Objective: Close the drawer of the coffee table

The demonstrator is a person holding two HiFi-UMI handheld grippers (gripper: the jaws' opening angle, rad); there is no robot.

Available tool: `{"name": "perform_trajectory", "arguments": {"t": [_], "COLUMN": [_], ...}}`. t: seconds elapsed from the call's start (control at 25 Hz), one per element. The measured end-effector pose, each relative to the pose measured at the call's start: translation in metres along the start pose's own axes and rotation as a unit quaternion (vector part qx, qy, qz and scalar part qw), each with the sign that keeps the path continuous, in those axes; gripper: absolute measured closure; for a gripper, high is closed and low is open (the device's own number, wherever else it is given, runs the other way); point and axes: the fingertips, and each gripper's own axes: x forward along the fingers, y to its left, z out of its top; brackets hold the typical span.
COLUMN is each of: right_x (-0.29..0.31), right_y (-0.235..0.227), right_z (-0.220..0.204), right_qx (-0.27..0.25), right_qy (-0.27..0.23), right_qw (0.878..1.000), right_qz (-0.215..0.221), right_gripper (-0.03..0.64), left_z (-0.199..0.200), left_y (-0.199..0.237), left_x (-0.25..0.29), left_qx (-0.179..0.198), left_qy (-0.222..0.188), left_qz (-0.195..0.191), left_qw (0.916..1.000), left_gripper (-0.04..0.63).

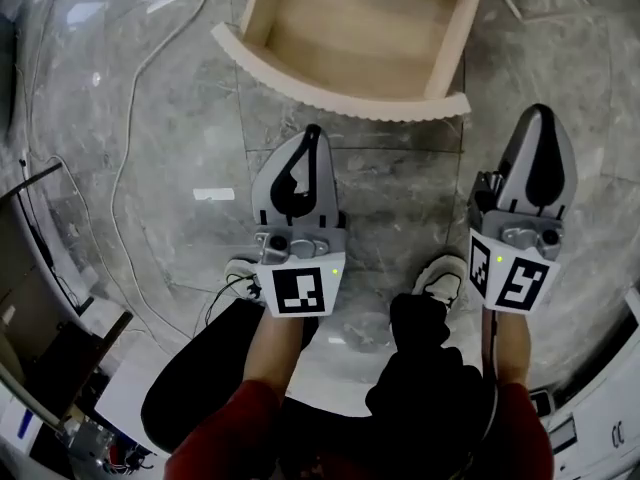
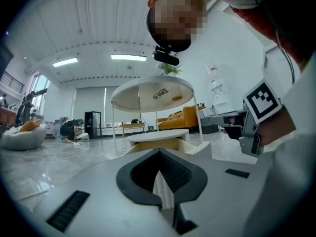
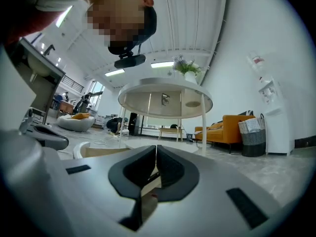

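**Pale wood drawer stands open ahead of two closed grippers**

The drawer [image 1: 452, 43] is seen pulled out at the far side of the head view, and nothing is seen inside it. Its white ribbed front panel [image 1: 340, 96] is turned toward the person. The long axis of this panel runs from left to right, with the left end a little farther away than the right end.

Both grippers are pointed at the drawer from the near side. The left gripper [image 1: 313, 131] is held with its jaws pressed together and nothing between them. Its tip is placed near the middle part of the panel, with a narrow strip of grey stone floor [image 1: 400, 193] left between. The right gripper [image 1: 543, 111] is also closed and empty. Its tip lies just beside the right end of the panel, outside the corner.

The panel is therefore judged to be met sooner by the left gripper. The push would be given away from the person, across the long axis. The right gripper would first need to be brought a little to the left.
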Motion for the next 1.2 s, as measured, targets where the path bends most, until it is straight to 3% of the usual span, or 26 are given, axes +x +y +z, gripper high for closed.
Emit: {"name": "perform_trajectory", "arguments": {"t": [0.24, 0.32, 0.6, 0.88, 1.2], "right_x": [-0.001, 0.000, -0.010, -0.019, -0.021], "right_y": [-0.002, -0.001, -0.005, 0.003, 0.011], "right_z": [-0.041, -0.047, -0.050, -0.065, -0.075], "right_qx": [0.030, 0.038, 0.034, 0.028, 0.033], "right_qy": [0.003, 0.013, 0.019, 0.044, 0.053], "right_qw": [0.999, 0.999, 0.999, 0.999, 0.998], "right_qz": [-0.012, -0.007, -0.007, 0.003, 0.011], "right_gripper": [0.592, 0.592, 0.592, 0.592, 0.592], "left_z": [-0.029, -0.032, -0.057, -0.082, -0.106], "left_y": [-0.008, -0.008, -0.021, -0.026, -0.026], "left_x": [-0.007, -0.007, -0.011, -0.013, -0.001], "left_qx": [-0.011, -0.031, -0.056, -0.064, -0.070], "left_qy": [-0.017, -0.022, 0.020, 0.058, 0.092], "left_qz": [0.011, 0.021, 0.027, 0.008, -0.040], "left_qw": [0.9997, 0.9990, 0.9979, 0.9962, 0.9924], "left_gripper": [0.583, 0.583, 0.569, 0.333, 0.245]}}
